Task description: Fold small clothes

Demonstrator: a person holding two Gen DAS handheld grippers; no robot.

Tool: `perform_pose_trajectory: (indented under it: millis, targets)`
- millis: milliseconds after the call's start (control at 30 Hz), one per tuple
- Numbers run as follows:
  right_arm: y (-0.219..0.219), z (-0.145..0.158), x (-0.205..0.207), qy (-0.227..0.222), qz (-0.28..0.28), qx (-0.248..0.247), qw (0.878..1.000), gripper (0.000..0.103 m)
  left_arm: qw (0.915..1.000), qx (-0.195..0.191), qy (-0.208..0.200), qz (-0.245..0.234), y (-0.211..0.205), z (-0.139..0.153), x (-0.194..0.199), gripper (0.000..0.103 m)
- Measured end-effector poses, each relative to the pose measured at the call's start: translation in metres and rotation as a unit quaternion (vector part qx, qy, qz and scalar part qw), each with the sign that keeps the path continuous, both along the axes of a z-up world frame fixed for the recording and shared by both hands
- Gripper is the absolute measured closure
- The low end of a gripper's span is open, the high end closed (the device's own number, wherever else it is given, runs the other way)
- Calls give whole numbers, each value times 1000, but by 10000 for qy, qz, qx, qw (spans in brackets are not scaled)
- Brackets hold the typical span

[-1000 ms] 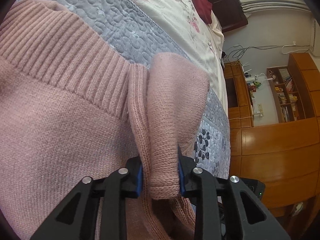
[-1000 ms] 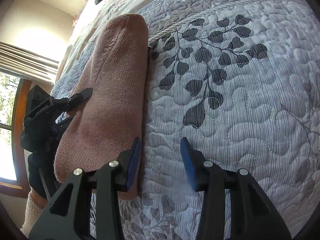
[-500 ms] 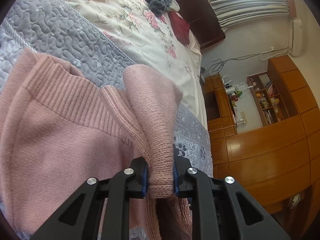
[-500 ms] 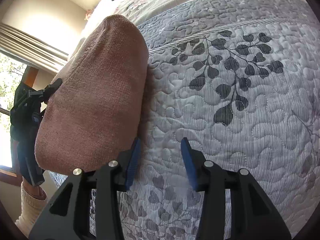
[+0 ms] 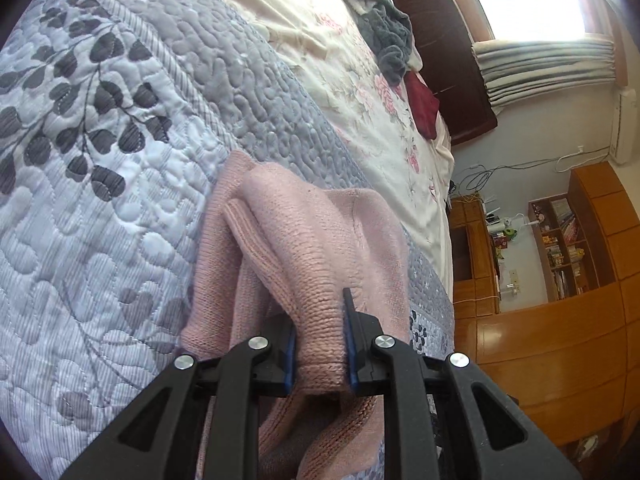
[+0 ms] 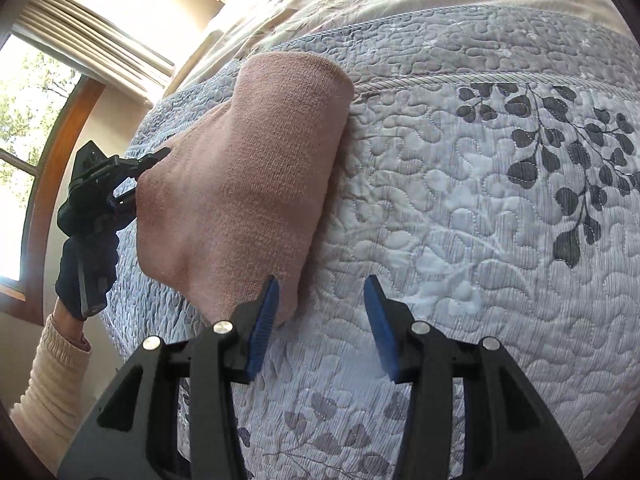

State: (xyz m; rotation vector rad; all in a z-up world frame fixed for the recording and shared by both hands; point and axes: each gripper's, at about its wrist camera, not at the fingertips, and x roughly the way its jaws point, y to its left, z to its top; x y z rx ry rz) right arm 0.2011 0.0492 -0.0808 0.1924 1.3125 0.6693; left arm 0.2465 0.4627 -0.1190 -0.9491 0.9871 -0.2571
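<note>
Quilted grey bedding with a dark leaf print fills most of what we see, the quilt (image 6: 460, 216) spreading under both claws.

Nearest us in the left wrist view, the left claw (image 5: 320, 344) is clenched on a rolled fold of the pink knit sweater (image 5: 312, 248). The fold sits squarely between the blue pads (image 5: 349, 344), and the rest of the garment bunches up ahead of the fingers and droops below them onto the quilt (image 5: 100, 208).

In the right wrist view, our right claw (image 6: 320, 320) is released, its jaws spread with only quilt showing in the gap. The sweater (image 6: 248, 184) lies just to the left of the left finger, its near edge touching or nearly touching that pad; we cannot tell which. From there the knit rises up and away from us in a rounded hump, pulled towards the left claw (image 6: 132, 180) at its far side.

That claw is gripped by a dark-gloved hand (image 6: 86, 248), wrist bent, with a cream sleeve (image 6: 52, 380) running down to the lower left.

Farther off we see a floral sheet (image 5: 372, 92), a grey garment (image 5: 384, 28) heaped on it, a dark red cloth (image 5: 424, 104), and wooden shelves (image 5: 560, 248) against the wall.
</note>
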Motion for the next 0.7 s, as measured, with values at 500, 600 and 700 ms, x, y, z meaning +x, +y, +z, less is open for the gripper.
perform_pose_trajectory:
  millis: [500, 600, 700]
  targets:
    - [30, -14, -17, 153, 317, -13, 9994, 52, 9955, 927, -28, -216, -2, 6, -47, 64]
    - [31, -17, -20, 265, 298, 129, 9991, 49, 9939, 994, -148, -450, -16, 17, -78, 57]
    - [30, -23, -25, 497, 186, 287, 9982, 49, 9932, 933, -46, -698, -34, 11, -96, 54]
